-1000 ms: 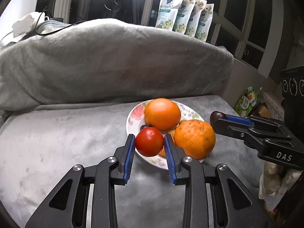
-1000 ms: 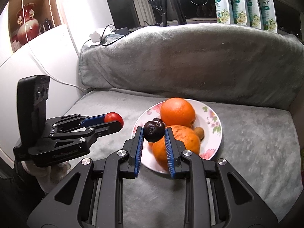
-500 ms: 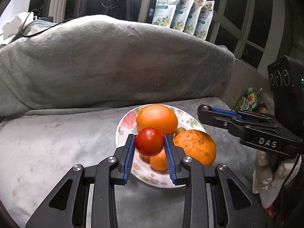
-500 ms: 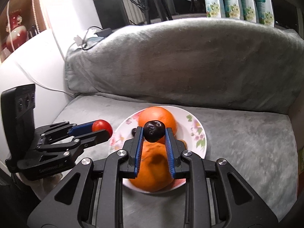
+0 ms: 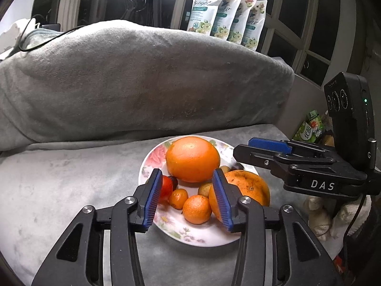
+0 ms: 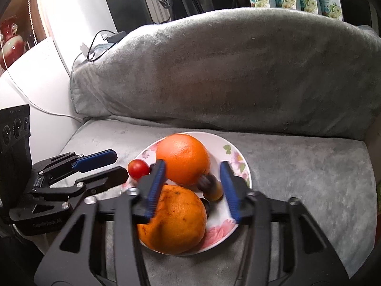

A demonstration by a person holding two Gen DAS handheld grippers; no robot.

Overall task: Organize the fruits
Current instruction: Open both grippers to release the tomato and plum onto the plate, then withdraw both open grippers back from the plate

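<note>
Both grippers hang over a floral plate that sits on a grey blanket-covered seat, and both are letting go. The left gripper has its jaws opening; the tomato lies on the plate's left edge, close against the left blue pad, with nothing pinched between the pads. In the right wrist view that tomato rests apart from the other gripper's tips, beside the smooth orange.

The right gripper is opening too, blurred by the motion. A small dark fruit, probably a plum, shows as a smear between its pads, lying loose against a small brownish fruit by the rim.

The plate serves as the collecting spot: two large oranges fill the middle, the rougher one nearest the right gripper, so small pieces get tucked into the gaps at the edges, where a kumquat and a mandarin already sit. Dropped low, they should not roll off.
</note>
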